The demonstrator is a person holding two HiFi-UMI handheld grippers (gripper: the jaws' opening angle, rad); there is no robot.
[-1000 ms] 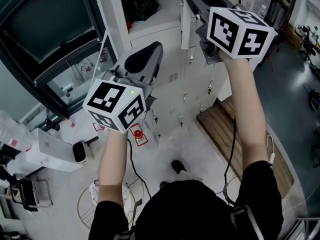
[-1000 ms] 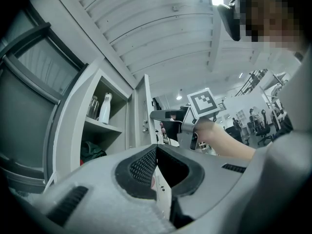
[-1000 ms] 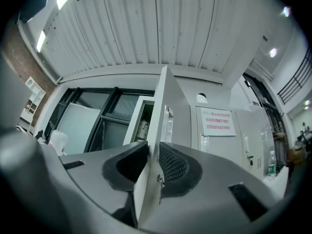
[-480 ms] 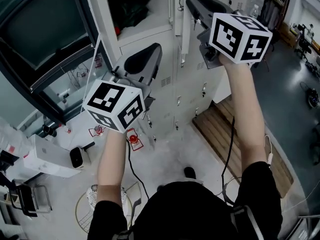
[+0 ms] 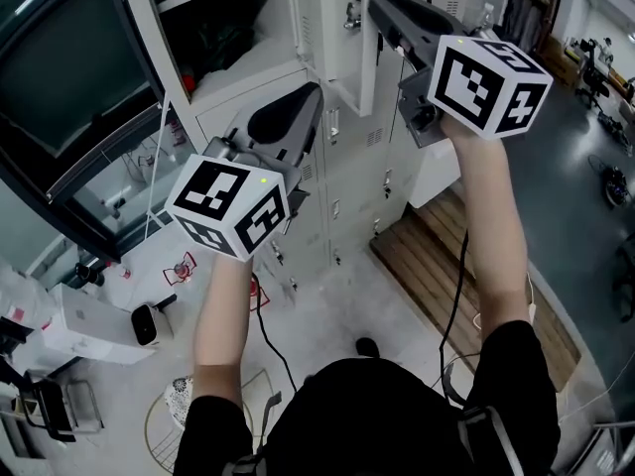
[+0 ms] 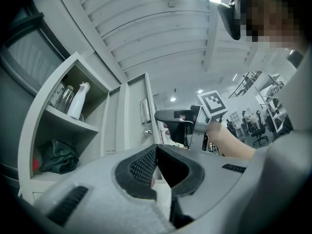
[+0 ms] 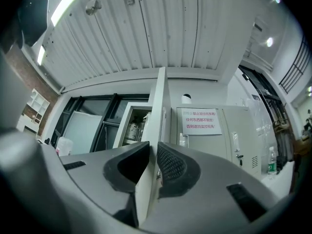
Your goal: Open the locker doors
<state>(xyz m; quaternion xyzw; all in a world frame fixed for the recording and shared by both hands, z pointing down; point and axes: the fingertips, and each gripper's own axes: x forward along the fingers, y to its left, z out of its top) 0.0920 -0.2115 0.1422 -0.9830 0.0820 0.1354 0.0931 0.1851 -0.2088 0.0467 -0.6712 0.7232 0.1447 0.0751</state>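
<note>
White door (image 7: 159, 106), inside closing right tool (image 7: 152, 146) (pinched)

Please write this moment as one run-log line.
right gripper: fingers just closing onto open locker door edge | left gripper: shut, empty

You're in a workshop-style lab hall. A bank of white metal lockers (image 5: 349, 181) fills the upper middle of the head view (a printed notice (image 7: 201, 121) is stuck on one), standing on a bare grey concrete floor (image 5: 317, 315). Overhead runs a ribbed metal ceiling (image 7: 146, 28) with a strip light (image 7: 73, 4), and office chairs (image 6: 256, 130) sit at far right.
</note>
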